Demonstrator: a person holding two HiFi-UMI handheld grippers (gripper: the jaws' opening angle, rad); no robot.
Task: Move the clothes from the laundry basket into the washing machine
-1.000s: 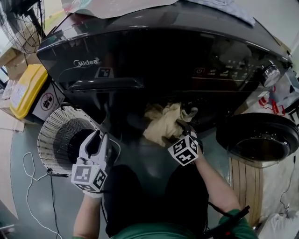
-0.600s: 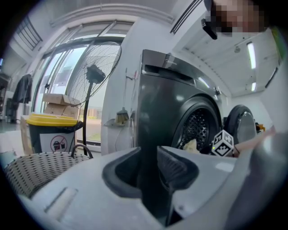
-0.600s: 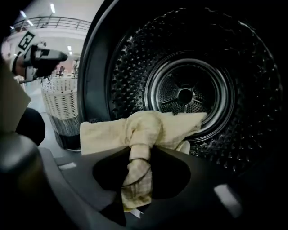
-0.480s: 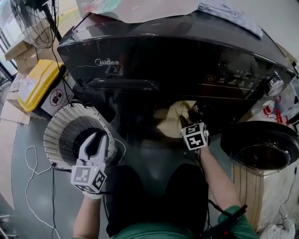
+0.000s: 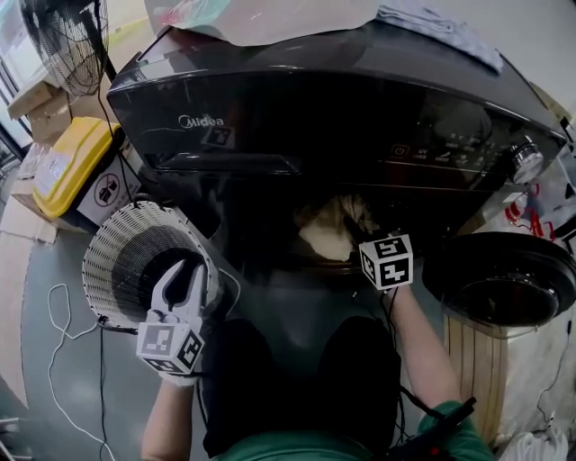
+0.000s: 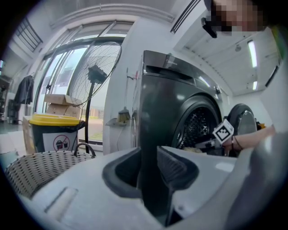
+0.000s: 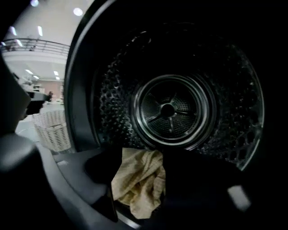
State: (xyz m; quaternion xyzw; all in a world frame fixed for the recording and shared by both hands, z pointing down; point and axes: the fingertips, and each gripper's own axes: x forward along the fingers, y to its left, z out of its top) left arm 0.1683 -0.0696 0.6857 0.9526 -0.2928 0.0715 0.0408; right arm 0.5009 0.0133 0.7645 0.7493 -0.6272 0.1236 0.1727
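A beige cloth (image 5: pixel 326 227) lies bunched in the mouth of the dark front-loading washing machine (image 5: pixel 342 108). My right gripper (image 7: pixel 138 167) reaches into the drum and its marker cube (image 5: pixel 386 261) shows just outside the opening. Its jaws are opening, and the beige cloth (image 7: pixel 137 179) sits loosely between them, sagging onto the drum lip. My left gripper (image 5: pixel 184 275) hovers open over the white wicker laundry basket (image 5: pixel 112 248) on the left. Nothing is between the left gripper's (image 6: pixel 148 155) jaws. The basket's inside looks dark and I cannot see its contents.
The machine's round door (image 5: pixel 499 279) hangs open on the right. A yellow-lidded bin (image 5: pixel 61 167) and a standing fan (image 5: pixel 58 40) are at the far left. Cloth and a sheet (image 5: pixel 261 16) lie on top of the machine. A white cable (image 5: pixel 56 315) trails on the floor.
The right gripper has risen and pushed forward with the beige cloth, from in front of the opening into the drum mouth. The left gripper has stayed over the basket.
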